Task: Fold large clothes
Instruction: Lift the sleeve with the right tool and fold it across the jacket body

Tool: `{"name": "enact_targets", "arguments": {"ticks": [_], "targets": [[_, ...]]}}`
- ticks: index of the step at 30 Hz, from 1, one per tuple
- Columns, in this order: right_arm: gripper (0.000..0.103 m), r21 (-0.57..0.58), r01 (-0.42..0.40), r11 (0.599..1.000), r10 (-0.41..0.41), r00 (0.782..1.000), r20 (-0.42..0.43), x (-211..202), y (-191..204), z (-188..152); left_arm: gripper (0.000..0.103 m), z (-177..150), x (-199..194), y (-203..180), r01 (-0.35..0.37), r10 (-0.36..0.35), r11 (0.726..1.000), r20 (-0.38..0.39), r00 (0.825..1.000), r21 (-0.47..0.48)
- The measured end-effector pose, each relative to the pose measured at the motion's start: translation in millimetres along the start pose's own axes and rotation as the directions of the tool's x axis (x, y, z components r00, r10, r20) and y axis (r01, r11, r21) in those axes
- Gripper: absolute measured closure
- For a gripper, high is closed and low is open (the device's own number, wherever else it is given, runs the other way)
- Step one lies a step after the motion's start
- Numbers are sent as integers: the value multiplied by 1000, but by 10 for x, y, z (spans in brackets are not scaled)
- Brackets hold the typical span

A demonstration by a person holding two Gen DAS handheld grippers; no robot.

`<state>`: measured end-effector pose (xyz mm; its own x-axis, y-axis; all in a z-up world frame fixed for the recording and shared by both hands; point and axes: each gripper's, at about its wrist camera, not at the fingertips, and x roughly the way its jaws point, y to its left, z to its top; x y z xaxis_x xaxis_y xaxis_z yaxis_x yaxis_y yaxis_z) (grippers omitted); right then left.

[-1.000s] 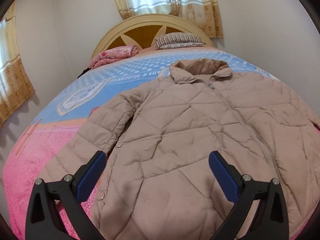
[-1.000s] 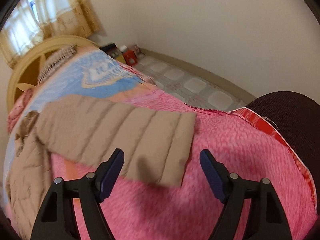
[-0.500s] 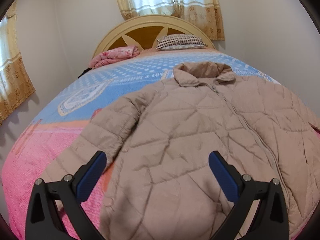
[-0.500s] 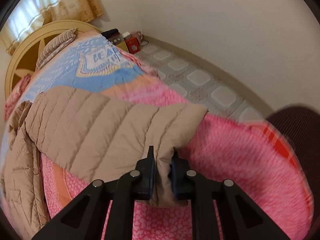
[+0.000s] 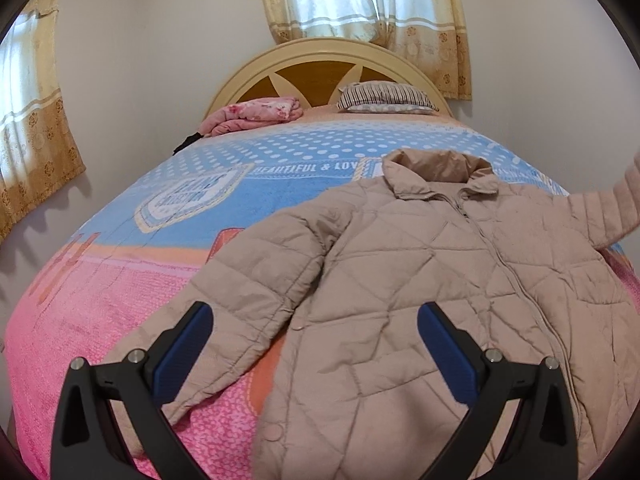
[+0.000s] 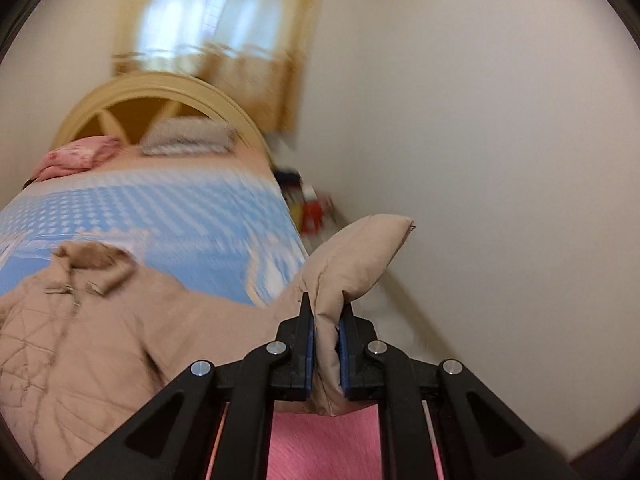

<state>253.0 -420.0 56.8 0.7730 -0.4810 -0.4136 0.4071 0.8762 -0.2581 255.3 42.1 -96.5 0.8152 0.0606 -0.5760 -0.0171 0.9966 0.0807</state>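
Right gripper (image 6: 326, 320) now clamped on jacket (image 5: 420, 280) cuff (image 6: 360, 256), lifted off bed (image 5: 120, 312); left gripper (image 5: 314, 344) still wide, empty.

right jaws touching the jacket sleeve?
Touching. The right wrist view shows the right gripper with both jaws pressed against the jacket sleeve, cuff fabric pinched between them.

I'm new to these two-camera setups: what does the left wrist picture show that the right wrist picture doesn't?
Only the left wrist view shows the left gripper open above the jacket's front, and the sleeve lying flat. Only the right wrist view shows the right gripper shut on the other sleeve's cuff, lifted off the bed, and clutter by the wall. Both show the headboard, striped pillow and pink blanket.
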Motion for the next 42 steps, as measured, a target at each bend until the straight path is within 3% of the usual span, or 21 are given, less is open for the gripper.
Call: {"name": "enact_targets", "arguments": {"ticks": [4, 10, 18, 21, 29, 34, 36, 38, 39, 42], "targets": [[95, -196, -57, 979, 81, 990, 119, -458, 804, 359, 0, 5, -23, 75, 2, -1, 1000, 7, 1000, -9], [95, -393, -153, 907, 234, 958, 165, -754, 1972, 422, 0, -24, -32, 242, 2, -2, 1000, 7, 1000, -29], [95, -581, -282, 764, 402, 912, 85, -631, 3293, -247, 0, -31, 22, 508, -35, 35, 998, -2, 999, -50], [95, -594, -330, 733, 432, 901, 32, -477, 3616, -466, 0, -42, 59, 593, -53, 52, 997, -10, 999, -53], [95, -500, -471, 727, 479, 869, -121, -81, 4052, -895, 0, -40, 178, 632, -79, 78, 996, -32, 996, -33], [94, -421, -564, 711, 509, 825, -247, 147, 4206, -1094, 0, 11, 197, 543, -79, 79, 997, -42, 996, -11], [84, -393, -603, 694, 537, 798, -275, 149, 4158, -1105, 0, 49, 178, 494, -81, 81, 997, -37, 996, 6], [40, -334, -666, 667, 594, 746, -301, 106, 4046, -1045, 0, 109, 138, 460, -88, 88, 996, -22, 996, 20], [38, -283, -703, 652, 639, 711, -294, 41, 3896, -971, 0, 137, 127, 454, -91, 91, 996, -17, 996, 21], [39, -208, -739, 641, 698, 674, -241, -51, 3567, -797, 0, 262, 145, 386, -95, 95, 995, -7, 995, 15]]}}
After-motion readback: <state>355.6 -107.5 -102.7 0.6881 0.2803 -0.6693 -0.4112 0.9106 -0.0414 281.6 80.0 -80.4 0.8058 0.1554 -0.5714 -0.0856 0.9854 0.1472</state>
